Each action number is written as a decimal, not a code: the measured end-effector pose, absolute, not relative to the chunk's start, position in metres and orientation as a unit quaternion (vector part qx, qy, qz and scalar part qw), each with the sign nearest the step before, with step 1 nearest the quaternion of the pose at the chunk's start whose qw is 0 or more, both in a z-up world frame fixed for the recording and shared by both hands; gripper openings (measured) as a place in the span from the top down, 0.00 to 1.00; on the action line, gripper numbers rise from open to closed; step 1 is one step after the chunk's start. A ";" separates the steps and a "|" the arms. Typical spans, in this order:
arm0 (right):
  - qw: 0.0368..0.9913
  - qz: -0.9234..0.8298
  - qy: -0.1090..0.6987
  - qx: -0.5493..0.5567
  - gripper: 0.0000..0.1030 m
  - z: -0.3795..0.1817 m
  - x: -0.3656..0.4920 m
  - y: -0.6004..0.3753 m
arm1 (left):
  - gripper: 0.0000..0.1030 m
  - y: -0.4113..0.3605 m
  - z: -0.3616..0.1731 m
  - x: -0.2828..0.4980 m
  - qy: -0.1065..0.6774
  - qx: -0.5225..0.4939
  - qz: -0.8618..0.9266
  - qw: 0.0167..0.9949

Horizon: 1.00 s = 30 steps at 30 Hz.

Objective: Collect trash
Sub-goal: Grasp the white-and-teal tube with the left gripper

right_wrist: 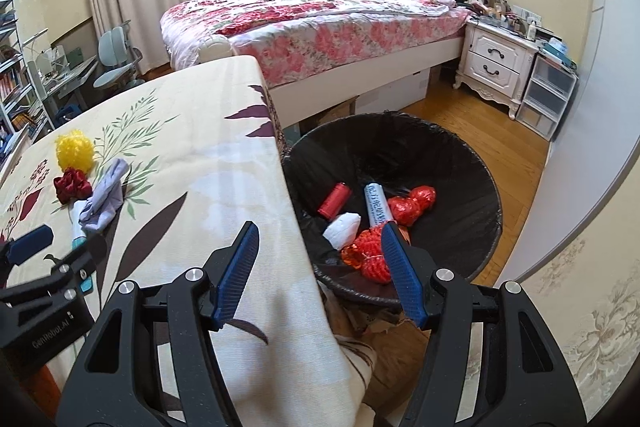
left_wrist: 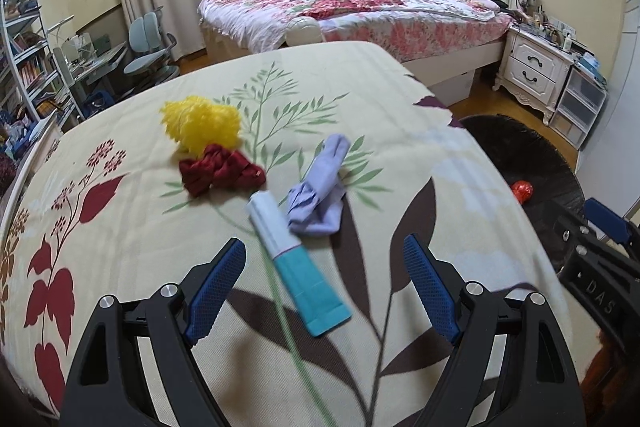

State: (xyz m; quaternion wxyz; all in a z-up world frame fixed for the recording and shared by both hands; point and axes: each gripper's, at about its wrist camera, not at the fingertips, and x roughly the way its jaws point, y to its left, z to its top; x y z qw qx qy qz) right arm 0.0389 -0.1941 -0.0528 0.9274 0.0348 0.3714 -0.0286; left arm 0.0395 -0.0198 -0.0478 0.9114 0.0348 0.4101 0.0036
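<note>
A white and teal tube [left_wrist: 294, 269] lies on the floral tablecloth [left_wrist: 120, 227], between and just ahead of my open left gripper [left_wrist: 324, 251]. Beyond it lie a crumpled lavender cloth [left_wrist: 320, 193], a dark red ribbon bundle [left_wrist: 220, 171] and a yellow pompom [left_wrist: 204, 125]. My right gripper [right_wrist: 320, 239] is open and empty over the table's right edge, beside the black-lined trash bin [right_wrist: 460, 163]. The bin holds a red spool [right_wrist: 334, 201], a white tube [right_wrist: 376, 205], a white wad [right_wrist: 344, 229] and red netting [right_wrist: 370, 255]. The table items also show in the right wrist view: the pompom [right_wrist: 74, 151], the ribbon [right_wrist: 72, 185] and the cloth [right_wrist: 104, 197].
A bed with a floral quilt [right_wrist: 320, 23] stands behind the table. A white nightstand [right_wrist: 496, 63] and plastic drawers [right_wrist: 548, 99] stand at the right wall. A desk, chair [left_wrist: 150, 47] and bookshelves [left_wrist: 24, 59] are at the left. The wood floor [right_wrist: 460, 115] surrounds the bin.
</note>
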 end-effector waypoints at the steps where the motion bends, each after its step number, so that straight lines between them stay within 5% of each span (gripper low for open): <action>1: 0.927 -0.026 0.371 0.035 0.40 -0.053 0.039 -0.192 | 0.22 -0.017 -0.050 0.039 0.414 0.033 0.005 0.910; 22: 0.926 -0.009 0.375 0.035 0.40 -0.057 0.038 -0.178 | 0.22 0.016 -0.062 0.052 0.444 0.001 0.015 0.896; 30: 0.926 -0.001 0.376 0.036 0.40 -0.059 0.038 -0.174 | 0.57 0.026 -0.059 0.049 0.429 0.019 0.012 0.903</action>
